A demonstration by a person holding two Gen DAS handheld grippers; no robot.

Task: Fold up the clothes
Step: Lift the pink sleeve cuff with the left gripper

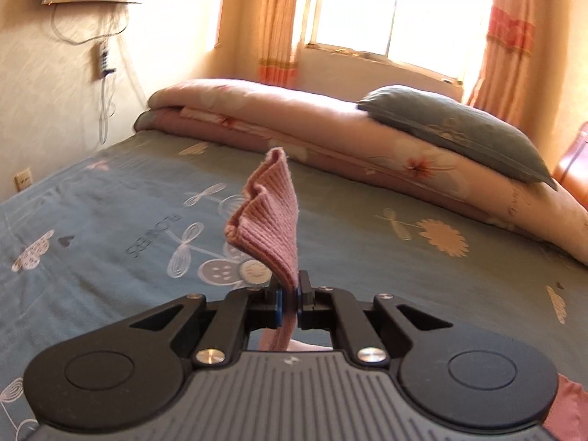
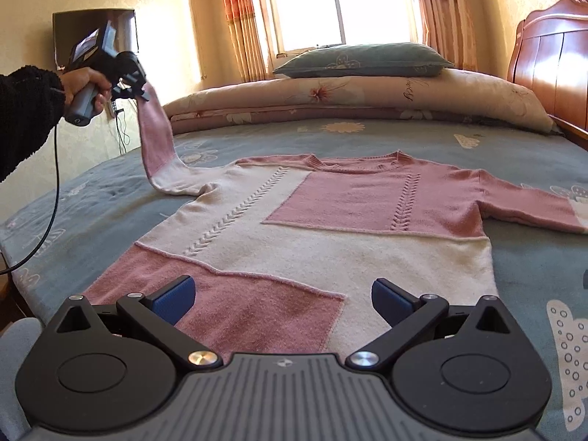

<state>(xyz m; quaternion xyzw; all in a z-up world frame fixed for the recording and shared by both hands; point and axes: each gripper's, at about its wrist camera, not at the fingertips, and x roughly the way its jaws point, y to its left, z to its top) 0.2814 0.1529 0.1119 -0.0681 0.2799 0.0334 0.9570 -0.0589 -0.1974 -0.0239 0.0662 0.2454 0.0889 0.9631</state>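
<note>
Sweater (image 2: 294,228) in pink and cream blocks, spread flat and face up on the bed (image 2: 404,136), neckline toward the rolled quilt (image 2: 367,95) and grey-green pillow (image 2: 360,60), hem nearest the right wrist camera. Right-hand sleeve (image 2: 533,205) lying out flat on the blue flowered sheet. Other sleeve (image 2: 158,136) lifted off the bed, rising from the shoulder up to the left tool (image 2: 141,93), gripped in a hand (image 2: 86,86) with a dark fuzzy cuff (image 2: 25,110) and a black cable (image 2: 55,183) trailing below. Ribbed pink cuff (image 1: 268,220) clamped between the blue pads of the left tool (image 1: 290,299), jaws closed tight on the knit, cuff end standing up and folded over beyond the fingertips, rest of the sleeve hanging beneath. Right tool (image 2: 283,299) low over the hem, jaws spread wide, blue pads (image 2: 176,299) well apart and holding nothing, pink hem panel showing between them. Wall television (image 2: 95,33) at the left, curtains (image 2: 242,22) flanking a bright window (image 2: 367,3), wooden headboard (image 2: 551,58) at the far right.
</note>
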